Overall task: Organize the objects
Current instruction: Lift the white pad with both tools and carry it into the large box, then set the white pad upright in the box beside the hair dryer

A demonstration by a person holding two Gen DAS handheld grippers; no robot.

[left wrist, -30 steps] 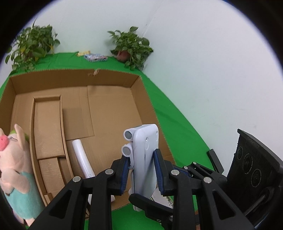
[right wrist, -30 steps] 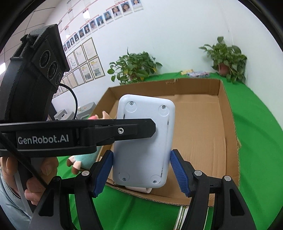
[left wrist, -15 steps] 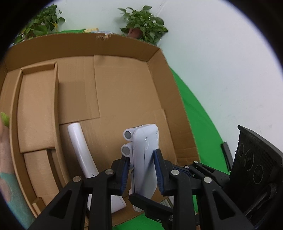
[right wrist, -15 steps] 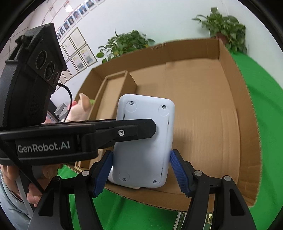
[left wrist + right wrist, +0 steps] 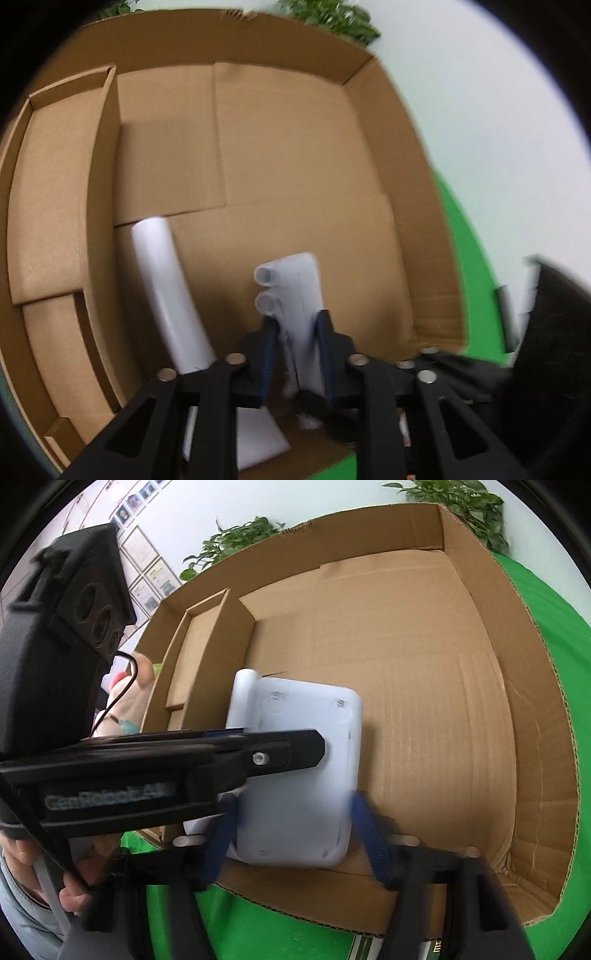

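Green-clothed counter [image 5: 546,627] carries a brown cardboard box [image 5: 280,155]; left tongs [image 5: 295,354] clamp the rigid, smooth white plastic device [image 5: 295,295] by its flat sides; right tongs [image 5: 295,834] straddle it apart.

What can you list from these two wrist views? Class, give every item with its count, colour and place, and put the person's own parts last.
White device: one, white, gripped over the near part of the box.
Curved white piece: one, white, lying in the box beside the divider.
Cardboard box: one, brown, open, on the green cloth.
Cardboard divider: one, brown, along the box's left side.
Plush toy: one, pink with teal, outside the box's left wall.
Potted plants: two, green, behind the box.
Green cloth: one, under the box.
Framed pictures: several, on the wall.
Left gripper: black, blue-padded fingers shut on the device.
Right gripper: black, fingers on either side of the device.
Person's hand: one, holding the left gripper.
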